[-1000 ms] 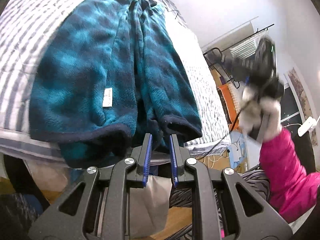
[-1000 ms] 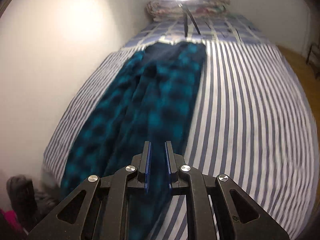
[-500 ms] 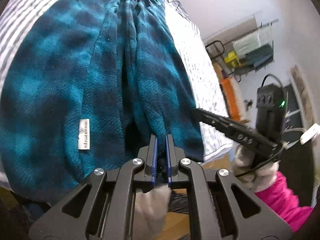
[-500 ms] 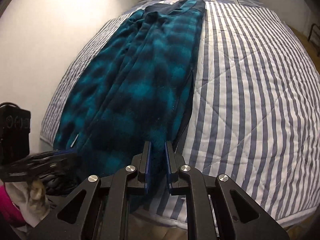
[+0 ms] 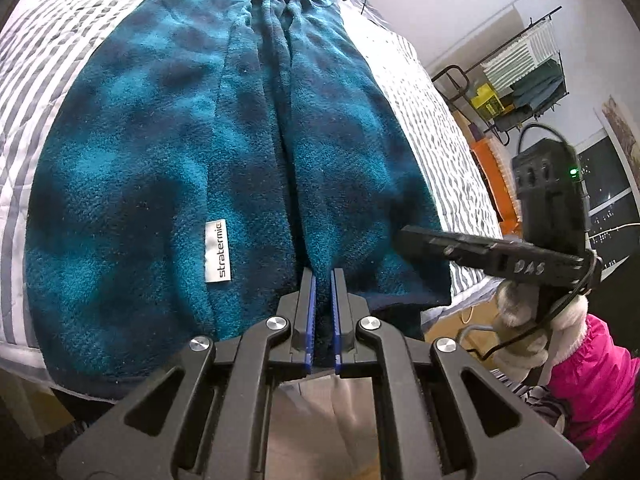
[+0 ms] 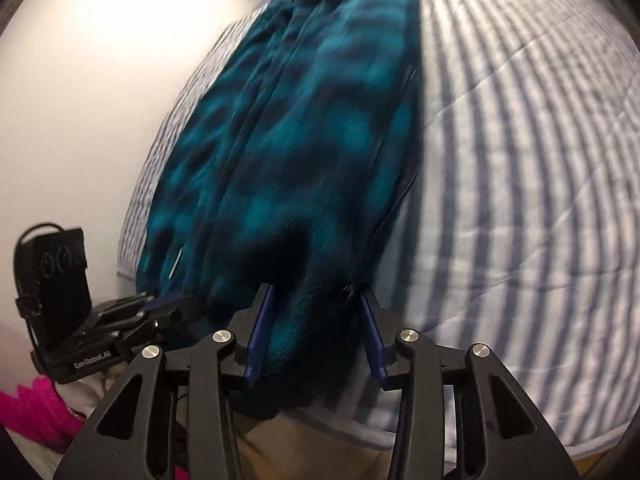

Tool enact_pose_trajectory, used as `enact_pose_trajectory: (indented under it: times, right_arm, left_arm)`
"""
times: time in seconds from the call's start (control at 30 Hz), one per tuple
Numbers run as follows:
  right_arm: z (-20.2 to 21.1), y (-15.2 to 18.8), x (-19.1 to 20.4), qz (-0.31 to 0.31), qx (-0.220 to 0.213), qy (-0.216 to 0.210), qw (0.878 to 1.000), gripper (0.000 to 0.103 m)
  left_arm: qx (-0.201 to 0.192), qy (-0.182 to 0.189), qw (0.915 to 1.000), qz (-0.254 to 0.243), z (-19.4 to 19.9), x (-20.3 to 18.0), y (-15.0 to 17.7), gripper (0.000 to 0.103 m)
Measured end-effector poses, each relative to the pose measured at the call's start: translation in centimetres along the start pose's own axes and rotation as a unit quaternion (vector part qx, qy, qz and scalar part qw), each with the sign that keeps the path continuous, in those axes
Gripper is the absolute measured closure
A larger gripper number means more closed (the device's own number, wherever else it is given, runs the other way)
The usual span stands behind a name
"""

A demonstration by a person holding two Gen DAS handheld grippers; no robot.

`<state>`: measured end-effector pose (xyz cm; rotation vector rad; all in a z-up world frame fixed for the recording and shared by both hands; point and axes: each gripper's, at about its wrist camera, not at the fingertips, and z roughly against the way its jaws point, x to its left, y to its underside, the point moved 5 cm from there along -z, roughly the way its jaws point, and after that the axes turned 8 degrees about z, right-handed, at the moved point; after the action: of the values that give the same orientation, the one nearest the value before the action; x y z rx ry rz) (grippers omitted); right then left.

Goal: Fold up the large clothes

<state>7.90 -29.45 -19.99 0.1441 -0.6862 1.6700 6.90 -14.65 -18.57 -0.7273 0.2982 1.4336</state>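
Teal-and-navy plaid fleece garment point(image 5: 168, 152) laid lengthwise on blue-and-white striped quilted bedspread point(image 6: 520, 168), hem hanging over near edge. White "stratermic" label point(image 5: 216, 251) visible left of centre fold. Left gripper point(image 5: 322, 312) pinched tight on hem fabric at centre fold. Right gripper point(image 6: 316, 332) spread wide, fingers straddling hem at garment's right edge, not clamped. Right view motion-blurred. Pink sleeve point(image 5: 592, 376) at lower right of left view.

home bedroom | striped quilt point(image 6: 520, 160) on bed | laundry rack point(image 5: 524, 64)
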Motion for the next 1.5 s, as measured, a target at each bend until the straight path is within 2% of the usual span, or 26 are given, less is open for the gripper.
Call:
enact_pose_trajectory:
  times: [0.07, 0.1, 0.27, 0.37, 0.47, 0.5, 0.53, 0.57, 0.6, 0.67, 0.7, 0.8, 0.93, 1.03, 1.17, 1.23, 1.3, 1.37, 1.5]
  right_arm:
    - [-0.7, 0.4, 0.3, 0.004, 0.016, -0.009, 1.000, 0.088]
    - [-0.5, 0.4, 0.4, 0.005, 0.021, -0.004, 1.000, 0.091]
    - [0.5, 1.3, 0.7, 0.045, 0.033, 0.050, 0.997, 0.094]
    - [0.0, 1.5, 0.7, 0.035, 0.028, 0.037, 0.998, 0.089]
    - [1.3, 1.5, 0.6, 0.032, 0.012, 0.036, 0.999, 0.084]
    - [2.0, 1.6, 0.3, 0.026, 0.004, 0.031, 0.999, 0.084]
    - [2.8, 1.7, 0.0, 0.018, -0.007, 0.026, 0.999, 0.083]
    - [3.2, 1.6, -0.1, 0.014, -0.014, 0.022, 1.000, 0.074]
    - [3.8, 1.6, -0.3, 0.008, -0.027, 0.016, 0.999, 0.060]
    - [4.1, 1.8, -0.4, 0.002, -0.043, 0.009, 0.999, 0.052]
    - [3.9, 1.7, -0.4, 0.000, -0.043, 0.004, 0.999, 0.052]
    - [3.1, 1.8, -0.2, -0.008, -0.029, -0.011, 0.999, 0.052]
    - [1.6, 2.1, 0.2, -0.005, -0.007, -0.024, 1.000, 0.052]
    - [-0.2, 2.5, -0.1, -0.020, 0.014, -0.039, 0.999, 0.052]
    - [-1.3, 2.7, -0.1, -0.046, 0.016, -0.082, 0.995, 0.052]
    - [-1.3, 2.7, 0.1, -0.047, 0.018, -0.098, 0.994, 0.052]
    - [-1.0, 2.6, 0.4, -0.050, 0.014, -0.116, 0.992, 0.052]
    - [-1.2, 2.6, 0.6, -0.043, 0.018, -0.113, 0.992, 0.052]
    - [-2.7, 2.4, 1.1, -0.035, 0.030, -0.114, 0.992, 0.052]
  left_arm:
    - [0.002, 0.005, 1.0000, -0.002, -0.2, -0.2, -0.2, 0.098]
    - [0.002, 0.005, 0.9999, -0.010, -0.1, -0.5, -0.2, 0.098]
    - [0.009, 0.000, 0.9993, -0.035, -0.4, -1.1, 0.0, 0.098]
    - [0.012, 0.007, 0.9995, -0.028, 1.4, -0.6, -0.3, 0.095]
    - [-0.010, 0.005, 0.9995, -0.029, 4.8, 0.5, -0.6, 0.064]
    - [-0.034, -0.008, 0.9990, -0.027, 6.8, 1.5, -1.1, 0.048]
    - [-0.047, -0.015, 0.9985, -0.022, 7.8, 2.2, -1.2, 0.042]
    - [-0.062, -0.024, 0.9977, -0.012, 9.0, 3.4, -1.8, 0.042]
    - [-0.072, -0.035, 0.9968, 0.010, 10.2, 5.2, -2.6, 0.042]
    - [-0.073, -0.042, 0.9952, 0.050, 10.8, 7.8, -3.5, 0.042]
    - [-0.067, -0.037, 0.9935, 0.084, 10.8, 9.6, -4.0, 0.042]
    - [-0.033, -0.008, 0.9897, 0.139, 9.3, 11.9, -4.1, 0.042]
    - [0.009, 0.010, 0.9872, 0.159, 6.7, 12.5, -3.5, 0.042]
    - [0.042, 0.036, 0.9834, 0.173, 4.9, 12.2, -2.4, 0.042]
    - [0.049, 0.038, 0.9869, 0.149, 4.4, 10.9, -1.5, 0.043]
    - [0.051, 0.049, 0.9863, 0.149, 4.5, 10.7, -1.3, 0.051]
    - [0.050, 0.055, 0.9851, 0.155, 4.6, 10.8, -1.2, 0.053]
    - [0.051, 0.051, 0.9862, 0.149, 4.3, 10.7, -1.1, 0.054]
    - [0.052, 0.044, 0.9895, 0.127, 4.3, 10.1, -1.1, 0.078]
